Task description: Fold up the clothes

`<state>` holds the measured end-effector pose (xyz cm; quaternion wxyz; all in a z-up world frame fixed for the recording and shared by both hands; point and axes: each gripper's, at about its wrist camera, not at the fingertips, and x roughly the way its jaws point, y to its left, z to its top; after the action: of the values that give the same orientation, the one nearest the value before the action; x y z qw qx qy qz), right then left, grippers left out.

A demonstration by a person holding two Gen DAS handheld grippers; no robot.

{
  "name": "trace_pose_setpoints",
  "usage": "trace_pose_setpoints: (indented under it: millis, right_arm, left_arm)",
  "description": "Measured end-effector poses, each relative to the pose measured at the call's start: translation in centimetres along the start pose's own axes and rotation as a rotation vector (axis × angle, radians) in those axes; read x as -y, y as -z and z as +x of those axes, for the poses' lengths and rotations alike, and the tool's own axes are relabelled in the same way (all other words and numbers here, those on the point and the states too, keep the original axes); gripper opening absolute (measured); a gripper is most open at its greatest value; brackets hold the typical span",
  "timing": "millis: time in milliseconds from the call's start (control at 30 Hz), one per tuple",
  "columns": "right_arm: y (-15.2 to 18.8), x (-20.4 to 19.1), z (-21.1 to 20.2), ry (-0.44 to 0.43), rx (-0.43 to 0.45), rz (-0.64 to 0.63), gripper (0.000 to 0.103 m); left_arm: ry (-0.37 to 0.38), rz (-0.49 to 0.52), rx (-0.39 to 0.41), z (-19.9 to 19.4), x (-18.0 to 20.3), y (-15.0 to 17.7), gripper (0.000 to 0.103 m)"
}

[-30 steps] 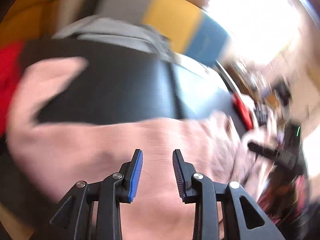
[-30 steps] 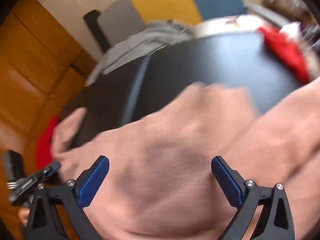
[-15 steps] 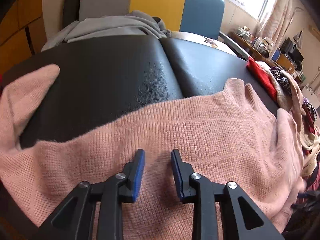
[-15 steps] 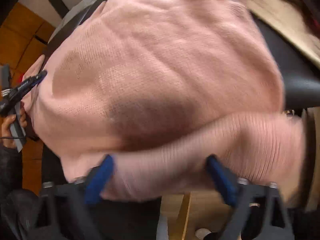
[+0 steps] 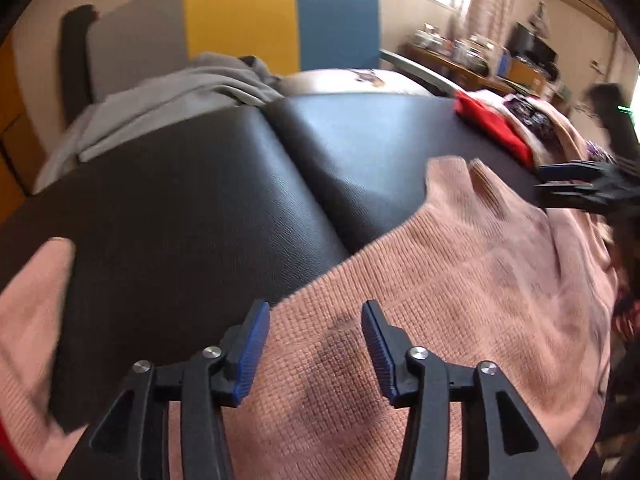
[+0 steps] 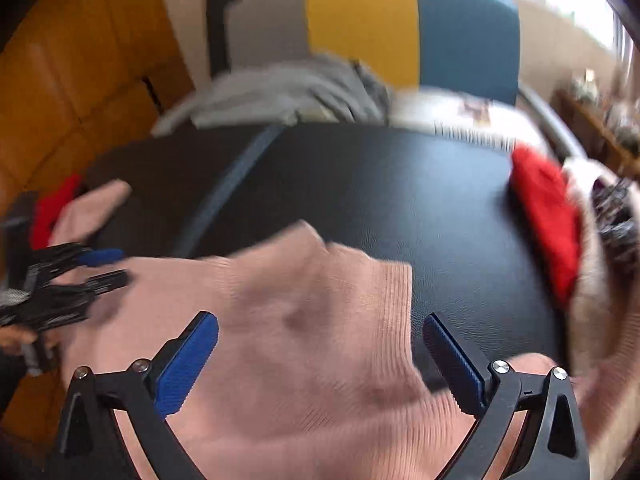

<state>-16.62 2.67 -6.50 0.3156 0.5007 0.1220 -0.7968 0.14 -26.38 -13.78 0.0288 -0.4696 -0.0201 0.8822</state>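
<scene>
Pink sweater spread out on the black table, both grippers hanging over it with nothing held

Left wrist view: the pink ribbed-knit sweater (image 5: 460,292) is seen laid across the near part of the black leather-look padded table (image 5: 240,184), collar end pointing away, one sleeve flopped out to the far left. The left gripper (image 5: 316,350) is held just above the knit with its blue-padded fingers (image 5: 252,350) parted, nothing pinched. The right gripper (image 5: 576,184) can be spotted at the right edge, too blurry to read there. A crumpled grey garment (image 5: 172,100) is piled at the far side, and a red cloth (image 5: 492,128) sits on a heap at the right. Right wrist view: the right gripper (image 6: 320,364) is spread wide over the sweater (image 6: 300,340), empty; the left gripper (image 6: 80,276) is visible at left, the red cloth (image 6: 548,216) at right.
</scene>
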Motion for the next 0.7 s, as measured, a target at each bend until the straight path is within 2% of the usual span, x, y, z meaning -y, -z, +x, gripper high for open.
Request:
trace_pose_setpoints:
  millis: [67, 167, 200, 233, 267, 300, 333, 367, 400, 467, 600, 700]
  right_arm:
    - [0.5, 0.4, 2.8, 0.012, -0.055, 0.022, 0.103]
    - [2.2, 0.2, 4.2, 0.033, -0.072, 0.0, 0.103]
    - [2.6, -0.5, 4.2, 0.054, -0.081, -0.03, 0.103]
    - [2.8, -1.0, 4.2, 0.058, -0.079, -0.035, 0.102]
    - [2.9, -1.4, 4.0, 0.057, -0.078, -0.04, 0.095]
    - [2.9, -2.2, 3.5, 0.049, -0.064, -0.063, 0.075]
    - [2.8, -2.9, 3.0, 0.029, -0.055, -0.071, 0.06]
    - [2.6, -3.6, 2.6, 0.008, -0.046, -0.076, 0.029]
    - [2.1, -4.6, 2.4, -0.007, -0.042, -0.084, 0.022]
    - [0.7, -6.3, 2.4, -0.024, -0.008, -0.1, 0.022]
    - [-3.4, -9.1, 3.8, -0.058, 0.061, -0.103, 0.021]
    - [-7.5, -10.6, 5.4, -0.056, 0.123, -0.091, 0.018]
  left_arm:
    - [0.016, 0.017, 0.047, 0.1, -0.1, 0.8, 0.06]
    - [0.023, 0.031, 0.063, -0.2, 0.1, 1.8, 0.06]
    - [0.016, 0.031, 0.061, -0.4, 0.2, 2.1, 0.053]
    - [0.008, 0.03, 0.072, -0.8, 0.3, 2.5, 0.033]
    - [0.0, 0.028, 0.088, -1.3, 0.4, 2.9, 0.018]
    - [-0.009, 0.009, 0.097, -1.5, 0.2, 3.1, 0.01]
    - [-0.026, -0.029, 0.109, -1.9, -0.3, 3.5, 0.01]
    - [-0.045, -0.063, 0.12, -2.0, -0.8, 3.8, 0.01]
    - [-0.063, -0.094, 0.129, -2.1, -1.3, 4.1, 0.01]
    - [-0.126, -0.154, 0.148, -2.2, -3.3, 3.8, 0.01]
    - [-0.19, -0.226, 0.188, -2.0, -7.2, 2.0, 0.009]
    - [-0.267, -0.192, 0.217, -1.5, -9.7, -0.6, 0.009]
